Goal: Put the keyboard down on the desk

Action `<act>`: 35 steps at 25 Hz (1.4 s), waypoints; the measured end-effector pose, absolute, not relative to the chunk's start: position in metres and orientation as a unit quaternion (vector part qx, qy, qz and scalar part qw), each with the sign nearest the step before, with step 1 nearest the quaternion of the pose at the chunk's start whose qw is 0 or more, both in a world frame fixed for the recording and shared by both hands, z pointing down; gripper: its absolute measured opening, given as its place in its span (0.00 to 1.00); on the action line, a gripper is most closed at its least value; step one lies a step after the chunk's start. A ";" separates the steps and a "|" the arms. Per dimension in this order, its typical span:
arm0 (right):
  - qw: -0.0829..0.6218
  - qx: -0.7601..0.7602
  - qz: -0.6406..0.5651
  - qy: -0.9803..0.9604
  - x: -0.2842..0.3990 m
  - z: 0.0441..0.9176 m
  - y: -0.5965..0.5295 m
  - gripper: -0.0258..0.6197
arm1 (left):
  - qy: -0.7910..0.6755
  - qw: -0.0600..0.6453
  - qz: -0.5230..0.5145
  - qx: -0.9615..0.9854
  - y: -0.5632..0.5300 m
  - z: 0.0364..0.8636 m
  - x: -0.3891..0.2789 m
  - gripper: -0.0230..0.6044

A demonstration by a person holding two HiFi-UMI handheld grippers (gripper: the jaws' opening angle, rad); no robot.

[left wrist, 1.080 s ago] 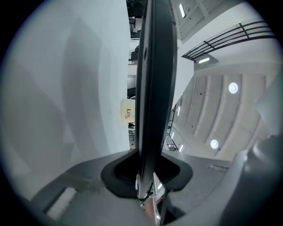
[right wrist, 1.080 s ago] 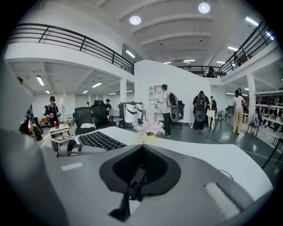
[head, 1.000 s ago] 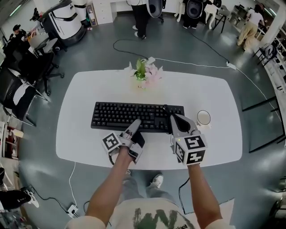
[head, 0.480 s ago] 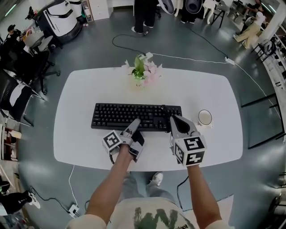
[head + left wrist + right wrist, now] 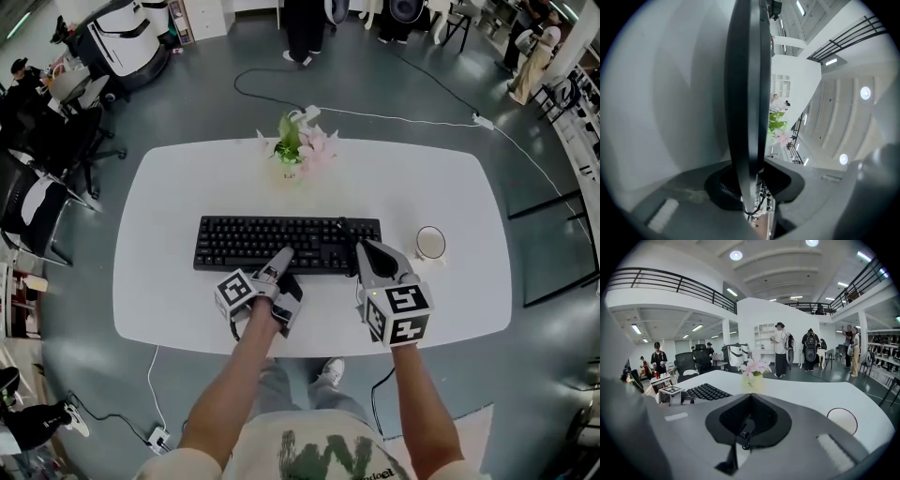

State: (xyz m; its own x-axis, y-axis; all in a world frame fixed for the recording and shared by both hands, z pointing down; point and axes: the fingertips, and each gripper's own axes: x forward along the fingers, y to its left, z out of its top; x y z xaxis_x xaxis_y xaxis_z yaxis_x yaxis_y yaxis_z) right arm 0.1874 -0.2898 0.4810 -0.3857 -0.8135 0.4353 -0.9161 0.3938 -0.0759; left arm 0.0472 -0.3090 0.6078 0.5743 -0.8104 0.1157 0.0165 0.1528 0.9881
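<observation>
A black keyboard [image 5: 272,242] lies flat along the middle of the white desk [image 5: 187,187]; I cannot tell whether it rests on it. My left gripper [image 5: 284,255] is at the keyboard's front edge and turned on its side. In the left gripper view, the keyboard [image 5: 745,93] runs as a dark slab between the jaws, which are shut on it. My right gripper [image 5: 362,247] sits at the keyboard's right front corner. Its jaws are shut with nothing between them, and its own view shows the keyboard [image 5: 705,391] off to the left.
A vase of pink flowers [image 5: 298,150] stands at the desk's far edge behind the keyboard. A round white cup [image 5: 429,243] sits just right of the right gripper. Office chairs stand left of the desk, cables lie on the floor, and people stand beyond.
</observation>
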 end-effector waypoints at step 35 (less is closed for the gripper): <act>0.152 0.524 0.156 -0.823 0.187 0.472 -0.283 0.04 | -0.411 0.751 -0.241 0.456 -0.316 0.610 0.049 0.62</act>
